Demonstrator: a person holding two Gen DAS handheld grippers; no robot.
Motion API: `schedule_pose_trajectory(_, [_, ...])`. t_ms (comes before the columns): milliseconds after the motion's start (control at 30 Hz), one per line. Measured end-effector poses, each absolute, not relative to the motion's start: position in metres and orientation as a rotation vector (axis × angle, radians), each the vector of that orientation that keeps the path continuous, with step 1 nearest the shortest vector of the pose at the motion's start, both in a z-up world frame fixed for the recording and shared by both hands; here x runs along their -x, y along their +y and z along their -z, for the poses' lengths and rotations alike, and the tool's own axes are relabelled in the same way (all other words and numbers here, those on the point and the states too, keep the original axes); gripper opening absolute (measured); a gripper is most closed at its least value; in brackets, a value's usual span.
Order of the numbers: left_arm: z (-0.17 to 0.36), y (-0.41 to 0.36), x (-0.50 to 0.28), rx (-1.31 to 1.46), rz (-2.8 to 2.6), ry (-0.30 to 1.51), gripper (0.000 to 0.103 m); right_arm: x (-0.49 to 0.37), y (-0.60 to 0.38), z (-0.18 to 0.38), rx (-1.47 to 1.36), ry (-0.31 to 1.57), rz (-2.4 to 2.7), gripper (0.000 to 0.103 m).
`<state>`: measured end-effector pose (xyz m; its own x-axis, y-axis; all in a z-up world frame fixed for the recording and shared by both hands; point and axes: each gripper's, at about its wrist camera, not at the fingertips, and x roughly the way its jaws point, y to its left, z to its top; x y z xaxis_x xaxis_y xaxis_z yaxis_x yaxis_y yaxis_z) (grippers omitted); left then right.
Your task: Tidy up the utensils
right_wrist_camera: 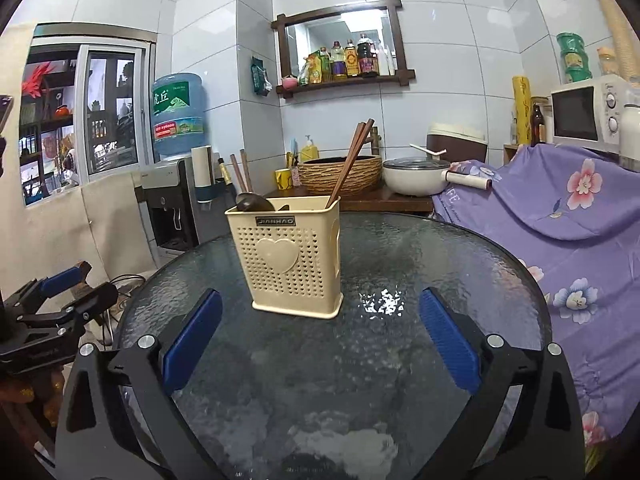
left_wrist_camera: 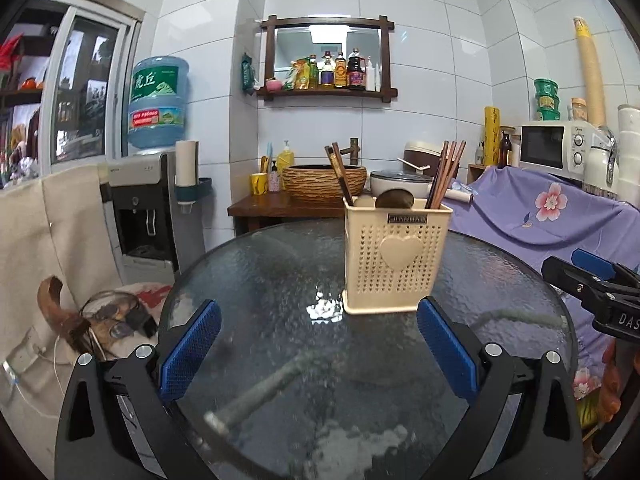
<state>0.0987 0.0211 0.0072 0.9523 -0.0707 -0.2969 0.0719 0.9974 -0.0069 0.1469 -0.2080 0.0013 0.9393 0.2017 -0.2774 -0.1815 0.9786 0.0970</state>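
Surface [left_wrist_camera: 256, 280]: round, dark textured glass top; carries only the holder, which stands toward its far half.
Purple floral cloth [right_wrist_camera: 568, 208]: draped over furniture to the right of the surface; what lies under it is hidden.
Utensil holder [left_wrist_camera: 394, 256]: cream perforated plastic box with a raised heart and a small label plate on its front; upright, resting on the surface, beyond both claws and touching neither.
Left claw [left_wrist_camera: 318, 350]: jaws spread wide, blue pads well apart, nothing between them but bare glass; the holder's base sits just past the right pad.
Right claw [right_wrist_camera: 320, 344]: jaws likewise spread wide and empty; the holder stands beyond the gap, nearer the left pad.
Chopsticks [left_wrist_camera: 446, 172]: brown, standing tilted in the holder; a bundle at its right end and a darker pair [left_wrist_camera: 340, 174] at its left end.
Spoon [left_wrist_camera: 394, 199]: dark rounded bowl showing just above the rim; its handle is hidden inside.
Left-wrist view only: a pale rounded utensil end beside the spoon; the right claw's black frame enters at the right edge.
Right-wrist view only: the holder's side wall with an oval cut-out; the left claw's frame at the left edge.
Hard to make out: compartments inside the holder; count of chopsticks.
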Motion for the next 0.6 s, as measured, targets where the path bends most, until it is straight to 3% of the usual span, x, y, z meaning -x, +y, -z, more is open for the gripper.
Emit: schedule_pose_trajectory(600, [-0.008, 0.005, -0.050, 0.002, 0.094, 0.221, 0.096, -0.071, -0.204, 0.010, 0.007, 0.261, -0.211, 0.097])
